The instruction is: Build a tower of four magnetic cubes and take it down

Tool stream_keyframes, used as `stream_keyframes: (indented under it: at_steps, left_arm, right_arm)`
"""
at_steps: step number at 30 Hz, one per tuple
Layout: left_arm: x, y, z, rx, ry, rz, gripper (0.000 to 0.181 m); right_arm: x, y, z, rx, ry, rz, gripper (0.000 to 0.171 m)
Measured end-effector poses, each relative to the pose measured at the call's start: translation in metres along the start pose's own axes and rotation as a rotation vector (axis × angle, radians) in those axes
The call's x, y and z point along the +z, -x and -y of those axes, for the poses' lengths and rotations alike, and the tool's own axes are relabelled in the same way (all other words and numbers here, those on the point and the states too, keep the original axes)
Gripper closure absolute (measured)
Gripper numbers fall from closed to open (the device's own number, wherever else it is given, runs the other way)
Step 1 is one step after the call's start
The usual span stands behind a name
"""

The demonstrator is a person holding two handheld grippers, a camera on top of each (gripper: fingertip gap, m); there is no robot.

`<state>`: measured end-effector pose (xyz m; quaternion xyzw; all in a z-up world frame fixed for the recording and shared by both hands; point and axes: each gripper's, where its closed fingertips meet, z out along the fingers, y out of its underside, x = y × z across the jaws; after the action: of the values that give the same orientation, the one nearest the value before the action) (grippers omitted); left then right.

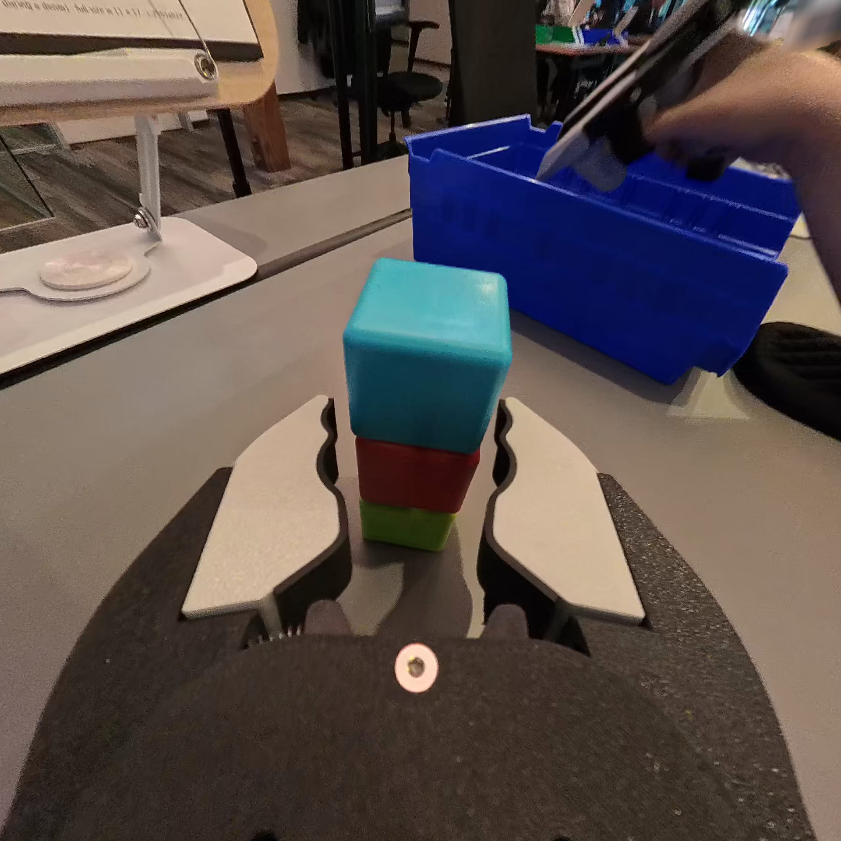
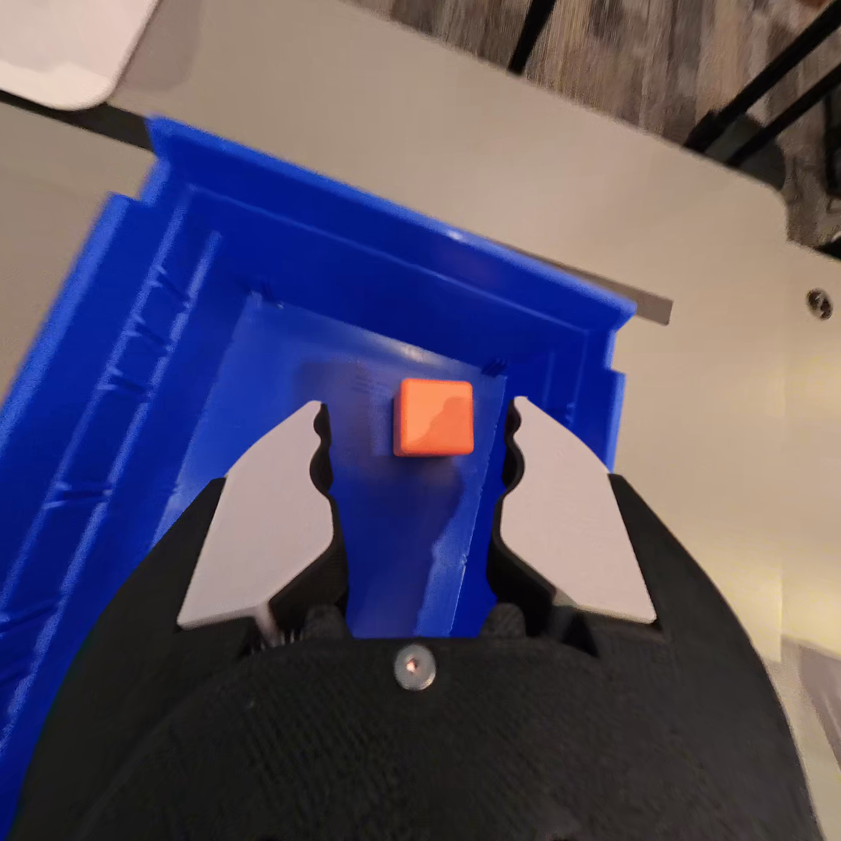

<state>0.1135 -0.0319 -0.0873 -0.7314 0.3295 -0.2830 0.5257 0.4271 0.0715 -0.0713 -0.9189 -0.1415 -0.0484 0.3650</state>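
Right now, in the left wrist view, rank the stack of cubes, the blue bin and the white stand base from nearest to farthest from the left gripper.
1. Stack of cubes: between the open fingers of the left gripper.
2. Blue bin: beyond, to the right.
3. White stand base: far left, at the table's back; its order against the bin is too close to call.

top cube [image 1: 428, 350]: teal
middle cube [image 1: 416, 475]: dark red
bottom cube [image 1: 407, 525]: lime green
loose cube [image 2: 434, 417]: orange
bin [image 1: 591, 282]: bright blue
worktop [image 1: 182, 432]: plain grey
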Motion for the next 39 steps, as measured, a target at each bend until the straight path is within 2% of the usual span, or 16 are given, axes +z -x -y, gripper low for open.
stream_keyframes:
  at_steps: [5,8,11,14,18,23,27,28,29,30,39]
  left_arm:
    - [0.004,0.002,-0.009,0.030,0.043,0.017,0.123]
    - [0.005,0.000,-0.009,0.041,0.040,0.004,0.130]
    - [0.006,-0.003,-0.009,0.036,0.045,-0.035,0.130]
    - [0.006,-0.012,-0.011,0.015,0.065,-0.118,0.130]
    - [0.006,-0.024,-0.014,0.020,0.085,-0.208,0.129]
    - [0.002,-0.054,-0.018,0.063,0.107,-0.368,0.129]
    - [0.002,-0.066,-0.019,0.083,0.111,-0.408,0.129]
    - [0.002,-0.067,-0.019,0.083,0.112,-0.411,0.129]
    - [0.002,-0.067,-0.020,0.083,0.113,-0.415,0.129]
    - [0.002,-0.067,-0.019,0.082,0.112,-0.413,0.129]
    - [0.003,-0.068,-0.021,0.106,0.136,-0.399,0.129]
  right_arm:
    - [-0.049,0.017,0.043,-0.056,-0.195,0.020,0.096]
    - [-0.087,0.049,0.071,-0.142,-0.337,0.083,0.097]
    - [-0.124,0.115,0.086,-0.306,-0.460,0.304,0.097]
    - [-0.151,0.196,0.073,-0.546,-0.528,0.615,0.097]
    - [-0.148,0.262,0.045,-0.796,-0.517,0.786,0.096]
    - [-0.133,0.301,0.019,-0.866,-0.419,0.926,0.096]
    - [-0.124,0.318,-0.003,-0.945,-0.318,0.961,0.097]
    - [-0.118,0.319,-0.006,-0.962,-0.288,0.933,0.102]
    - [-0.114,0.319,-0.007,-0.981,-0.274,0.903,0.119]
    - [-0.114,0.320,-0.007,-0.985,-0.268,0.904,0.121]
    - [-0.120,0.319,-0.006,-0.965,-0.235,0.906,0.122]
